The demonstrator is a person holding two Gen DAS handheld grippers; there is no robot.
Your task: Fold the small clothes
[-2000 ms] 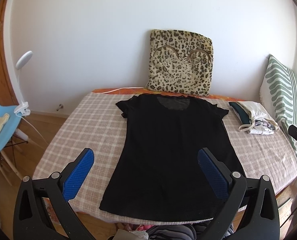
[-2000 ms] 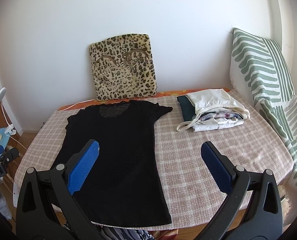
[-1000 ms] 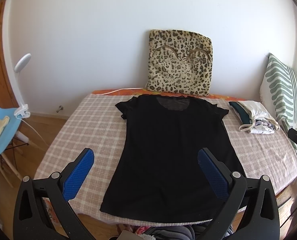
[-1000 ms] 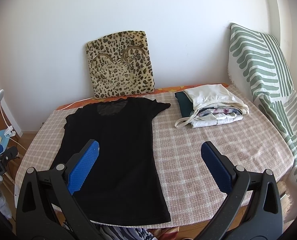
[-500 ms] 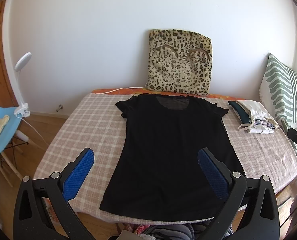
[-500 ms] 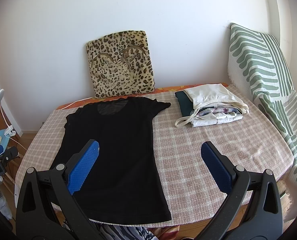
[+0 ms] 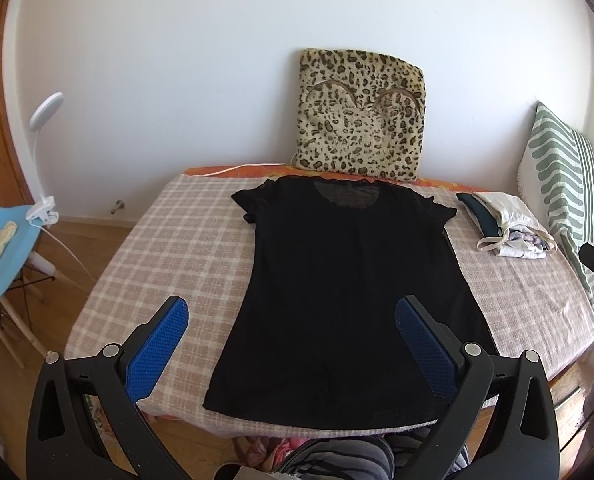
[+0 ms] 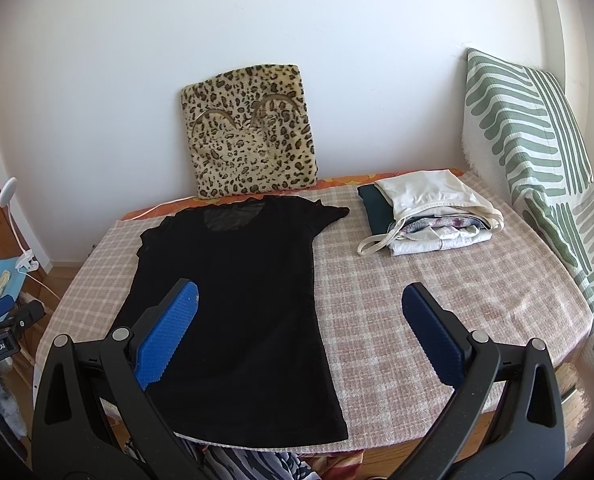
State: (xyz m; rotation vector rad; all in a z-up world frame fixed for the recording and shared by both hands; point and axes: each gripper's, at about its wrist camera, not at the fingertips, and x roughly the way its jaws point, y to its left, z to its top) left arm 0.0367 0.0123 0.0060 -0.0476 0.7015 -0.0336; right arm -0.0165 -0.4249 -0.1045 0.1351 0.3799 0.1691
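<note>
The left tongs [image 7: 291, 344] and the right tongs [image 8: 299, 334] are held wide apart, released, above the near edge of the bed [image 8: 437, 292], nothing being grasped. The black T-shirt [image 7: 349, 280] is spread flat, collar far, probably so that the sides can be folded. The folded pile [image 8: 429, 212] is kept at the far right.

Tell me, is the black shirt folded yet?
No, spread flat. The shirt lies open on the table, both sleeves out, hem near the front edge.

Bright soft daylight, sharp focus, faint shadows; strong fisheye bending, dark vignette at corners
</note>
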